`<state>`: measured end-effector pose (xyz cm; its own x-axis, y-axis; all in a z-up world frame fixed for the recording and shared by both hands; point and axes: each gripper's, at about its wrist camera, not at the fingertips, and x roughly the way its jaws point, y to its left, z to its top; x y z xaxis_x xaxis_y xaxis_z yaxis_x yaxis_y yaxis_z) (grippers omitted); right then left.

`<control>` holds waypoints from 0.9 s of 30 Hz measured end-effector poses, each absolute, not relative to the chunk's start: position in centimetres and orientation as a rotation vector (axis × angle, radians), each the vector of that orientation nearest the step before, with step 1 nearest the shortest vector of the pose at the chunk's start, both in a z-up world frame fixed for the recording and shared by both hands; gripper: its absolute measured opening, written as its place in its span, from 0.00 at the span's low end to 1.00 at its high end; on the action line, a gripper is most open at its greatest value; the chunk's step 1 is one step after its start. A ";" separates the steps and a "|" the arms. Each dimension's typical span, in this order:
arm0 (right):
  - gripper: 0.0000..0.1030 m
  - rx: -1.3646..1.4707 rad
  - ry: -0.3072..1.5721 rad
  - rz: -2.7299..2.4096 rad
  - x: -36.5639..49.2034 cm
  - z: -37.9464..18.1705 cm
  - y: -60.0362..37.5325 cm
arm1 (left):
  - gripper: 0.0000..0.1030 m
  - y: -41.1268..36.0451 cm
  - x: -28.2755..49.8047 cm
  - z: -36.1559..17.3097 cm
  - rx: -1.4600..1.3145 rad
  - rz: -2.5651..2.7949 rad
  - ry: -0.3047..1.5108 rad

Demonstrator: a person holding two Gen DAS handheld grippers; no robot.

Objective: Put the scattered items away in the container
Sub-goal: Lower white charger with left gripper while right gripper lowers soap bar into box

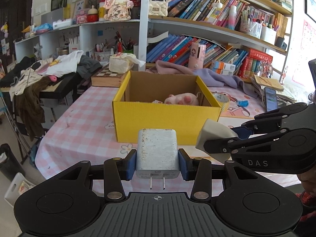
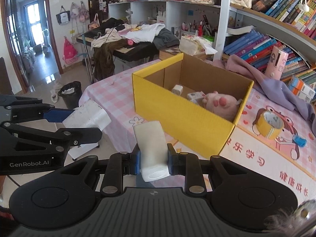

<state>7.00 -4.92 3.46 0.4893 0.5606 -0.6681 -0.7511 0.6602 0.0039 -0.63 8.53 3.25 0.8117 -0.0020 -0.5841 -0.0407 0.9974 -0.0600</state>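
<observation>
My left gripper (image 1: 157,163) is shut on a scuffed white charger plug (image 1: 157,154), prongs toward the camera, held above the table in front of the yellow cardboard box (image 1: 167,122). My right gripper (image 2: 153,161) is shut on a white oblong block (image 2: 151,150), also in front of the box (image 2: 183,116). Each gripper shows in the other's view: the right one (image 1: 217,140) at right, the left one (image 2: 86,118) at left. The box holds a pink plush toy (image 2: 221,103), a small packet (image 2: 195,95) and a small white item (image 2: 177,88).
A roll of yellow tape (image 2: 269,123) and a blue clip (image 2: 300,140) lie on the pink checked tablecloth (image 2: 116,96) right of the box. A purple cloth (image 2: 272,83), a phone (image 1: 270,98), bookshelves and a black bin (image 2: 71,93) surround the table.
</observation>
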 end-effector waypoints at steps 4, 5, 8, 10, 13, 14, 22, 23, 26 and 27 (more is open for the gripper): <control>0.23 -0.306 0.657 0.826 8.7 4.1 -4.3 | 0.41 8.9 0.8 3.8 -0.061 0.029 0.605; 0.23 -0.306 0.647 0.828 9.1 4.3 -4.2 | 0.41 9.0 1.3 4.1 -0.060 0.032 0.599; 0.23 -0.302 0.622 0.834 10.5 4.8 -3.9 | 0.41 9.4 2.7 4.7 -0.057 0.034 0.579; 0.23 -0.299 0.611 0.833 11.6 5.0 -3.7 | 0.41 9.4 3.9 5.1 -0.050 0.031 0.571; 0.23 -0.282 0.604 0.822 13.5 5.4 -3.8 | 0.41 9.3 5.9 5.6 -0.033 0.023 0.562; 0.23 -0.275 0.604 0.816 14.2 5.5 -3.9 | 0.41 9.3 6.6 5.8 -0.028 0.020 0.559; 0.23 -0.243 0.611 0.792 19.6 5.5 -3.9 | 0.41 9.0 12.8 6.5 0.043 -0.010 0.570; 0.23 -0.240 0.615 0.789 20.3 5.4 -3.9 | 0.41 9.0 13.6 6.4 0.051 -0.012 0.578; 0.23 -0.236 0.627 0.782 22.2 5.0 -3.7 | 0.41 9.3 15.9 5.9 0.077 -0.018 0.610; 0.23 -0.236 0.629 0.780 22.8 4.9 -3.7 | 0.41 9.4 16.7 5.6 0.084 -0.020 0.628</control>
<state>22.80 -3.72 4.90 0.5410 0.5816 -0.6075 -0.7172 0.6963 0.0278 16.75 9.42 5.58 0.8093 0.0070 -0.5873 0.0437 0.9964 0.0722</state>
